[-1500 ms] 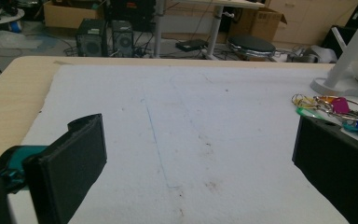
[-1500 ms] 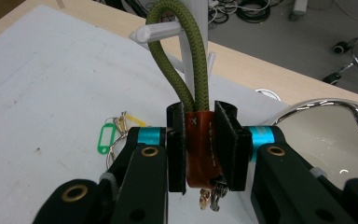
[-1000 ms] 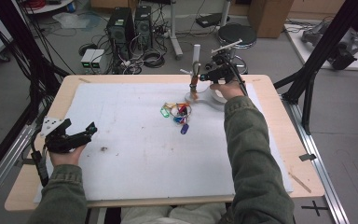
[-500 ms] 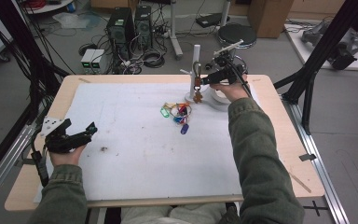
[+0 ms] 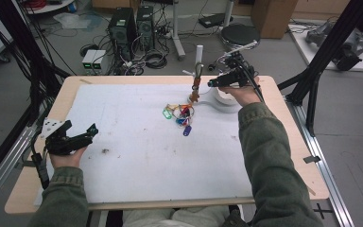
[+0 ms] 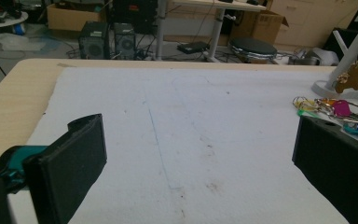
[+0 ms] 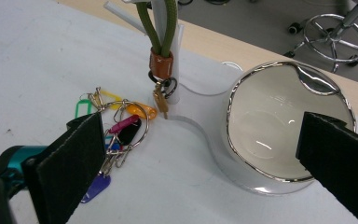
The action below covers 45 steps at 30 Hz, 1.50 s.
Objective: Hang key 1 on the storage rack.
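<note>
High view, keychain: the green-cord keychain (image 5: 196, 85) hangs from a peg of the white stand (image 5: 199, 54), long axis vertical, key end pointing down at the stand's base.
High view, right gripper: the right gripper (image 5: 211, 83) is just beside the stand and is the nearer one. Its jaws have just been opening, with nothing between them.
High view, left gripper: the left gripper (image 5: 90, 131) rests well apart from the stand.
Left gripper view: the left gripper (image 6: 196, 163) has its jaws wide apart and empty. The key bunch (image 6: 335, 109) lies before the stand (image 6: 349, 51).
Right gripper view, jaws: the right gripper (image 7: 205, 158) has its jaws spread and empty.
Right gripper view, keychain: the keychain (image 7: 161, 60) hangs ahead against the stand (image 7: 191, 114), between the key bunch (image 7: 121, 126) and the bowl (image 7: 270, 126).
</note>
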Tool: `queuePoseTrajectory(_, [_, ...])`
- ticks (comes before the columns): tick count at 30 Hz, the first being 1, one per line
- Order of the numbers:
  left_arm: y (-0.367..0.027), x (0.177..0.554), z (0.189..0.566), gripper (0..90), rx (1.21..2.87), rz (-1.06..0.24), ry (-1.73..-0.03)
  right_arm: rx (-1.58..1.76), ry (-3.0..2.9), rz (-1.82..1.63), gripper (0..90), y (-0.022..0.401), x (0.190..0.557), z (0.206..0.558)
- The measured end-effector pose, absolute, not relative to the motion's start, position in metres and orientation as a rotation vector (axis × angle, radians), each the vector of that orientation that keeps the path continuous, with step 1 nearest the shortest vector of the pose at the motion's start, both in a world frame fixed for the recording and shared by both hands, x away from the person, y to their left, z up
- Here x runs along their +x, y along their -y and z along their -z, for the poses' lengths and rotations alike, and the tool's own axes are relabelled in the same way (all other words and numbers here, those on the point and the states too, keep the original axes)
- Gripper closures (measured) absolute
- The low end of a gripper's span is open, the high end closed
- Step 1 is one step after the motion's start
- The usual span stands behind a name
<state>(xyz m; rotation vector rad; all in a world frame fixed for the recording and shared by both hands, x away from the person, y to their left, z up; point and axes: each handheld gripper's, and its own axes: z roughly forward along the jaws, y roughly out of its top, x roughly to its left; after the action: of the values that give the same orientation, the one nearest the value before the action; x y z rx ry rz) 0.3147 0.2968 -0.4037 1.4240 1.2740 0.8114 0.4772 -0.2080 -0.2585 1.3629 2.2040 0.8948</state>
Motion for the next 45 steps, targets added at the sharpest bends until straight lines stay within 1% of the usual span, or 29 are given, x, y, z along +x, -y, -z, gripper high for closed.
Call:
queuePoseTrajectory(7, [-0.296,0.315,0.404,3.2,1.424,-0.812,-1.273,1.396,-2.182,-0.949,0.6,0.227,0.469,0.273])
queuePoseTrajectory(15, [-0.296,0.316,0.404,3.2,1.426,-0.81,-1.276,1.382,-2.182,-0.951,0.6,0.236,0.46,0.283])
queuePoseTrajectory(24, [-0.296,0.315,0.404,3.2,1.426,-0.809,-1.277,1.361,-2.182,-0.948,0.7,0.24,0.452,0.282])
queuePoseTrajectory(33, [-0.296,0.315,0.404,3.2,1.43,-0.809,-1.278,1.391,-2.151,-0.983,0.6,0.252,0.442,0.289])
queuePoseTrajectory(45, [-0.296,0.316,0.404,3.2,1.43,-0.809,-1.278,1.402,-2.158,-1.008,0.7,0.258,0.431,0.308])
